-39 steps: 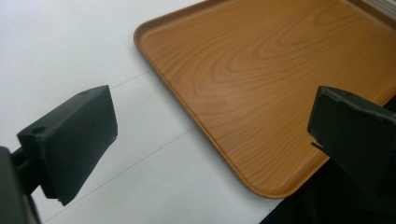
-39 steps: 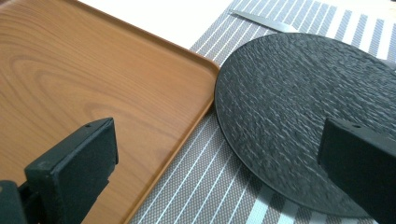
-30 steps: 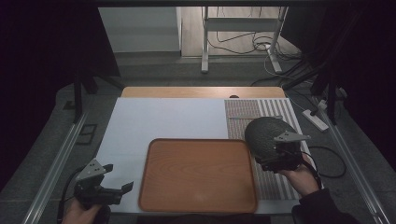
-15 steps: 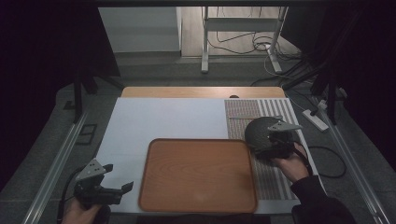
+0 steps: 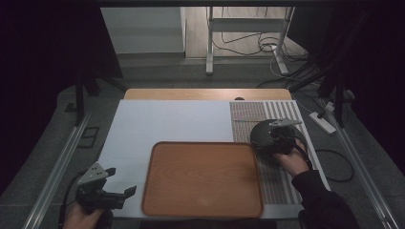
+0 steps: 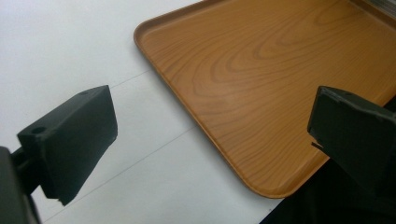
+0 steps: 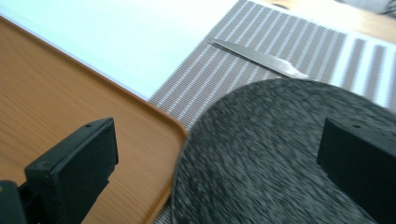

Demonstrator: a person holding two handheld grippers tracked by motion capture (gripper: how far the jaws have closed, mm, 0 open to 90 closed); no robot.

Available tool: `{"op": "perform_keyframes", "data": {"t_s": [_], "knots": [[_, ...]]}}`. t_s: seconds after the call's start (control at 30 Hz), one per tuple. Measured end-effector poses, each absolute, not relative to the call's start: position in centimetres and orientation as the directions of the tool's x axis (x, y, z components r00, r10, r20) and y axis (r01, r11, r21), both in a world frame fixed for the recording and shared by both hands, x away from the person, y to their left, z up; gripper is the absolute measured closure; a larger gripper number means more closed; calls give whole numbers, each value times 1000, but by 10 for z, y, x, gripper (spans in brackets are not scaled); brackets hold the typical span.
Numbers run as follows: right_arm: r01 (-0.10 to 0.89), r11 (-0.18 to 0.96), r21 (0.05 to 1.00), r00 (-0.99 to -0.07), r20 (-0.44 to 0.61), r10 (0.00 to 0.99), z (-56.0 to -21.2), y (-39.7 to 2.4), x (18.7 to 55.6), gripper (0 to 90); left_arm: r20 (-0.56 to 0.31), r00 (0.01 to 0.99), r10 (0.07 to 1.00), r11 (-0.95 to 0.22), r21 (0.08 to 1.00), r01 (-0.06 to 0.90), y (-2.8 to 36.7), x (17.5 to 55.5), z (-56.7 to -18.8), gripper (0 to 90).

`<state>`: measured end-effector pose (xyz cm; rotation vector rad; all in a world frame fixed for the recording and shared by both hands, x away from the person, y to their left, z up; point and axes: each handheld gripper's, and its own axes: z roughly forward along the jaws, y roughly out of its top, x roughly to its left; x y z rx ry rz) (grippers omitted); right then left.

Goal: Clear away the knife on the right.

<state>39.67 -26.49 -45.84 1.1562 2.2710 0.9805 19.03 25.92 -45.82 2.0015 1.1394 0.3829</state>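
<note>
Your right tool [image 5: 267, 138], jaws spread wide, hovers over the dark speckled plate [image 7: 280, 154], which lies flat on the striped mat [image 7: 224, 70] just beside the wooden tray's [image 5: 203, 179] right rim. A knife [image 7: 257, 57] lies on the mat behind the plate, its long axis slanting, its tip nearest the plate. Your left tool [image 5: 107, 195] rests wide open on the tabletop [image 5: 157, 121], left of the tray.

High view dim, dark edges; gripper views bright, dark plate [image 7: 280, 154] blurred.
</note>
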Motion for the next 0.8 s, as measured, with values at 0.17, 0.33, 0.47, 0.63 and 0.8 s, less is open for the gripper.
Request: {"op": "perform_keyframes", "data": {"t_s": [0.17,0.33,0.47,0.63,0.8], "knots": [[563,401,722,-565,-18,825,-460,-262,406,0,-115,552,826,-289,754,590,259,190,-458,16],[571,411,711,-559,-31,829,-462,-261,416,0,-115,552,826,-289,754,590,259,190,-458,16],[591,414,692,-550,-31,835,-465,-259,426,0,-114,552,826,-290,754,590,259,190,-458,16],[602,427,674,-542,-47,839,-468,-256,434,0,-114,553,826,-291,754,590,259,190,-458,16],[611,439,659,-539,-60,840,-472,-255,445,0,-113,553,825,-292,753,589,259,190,-458,16]]}}
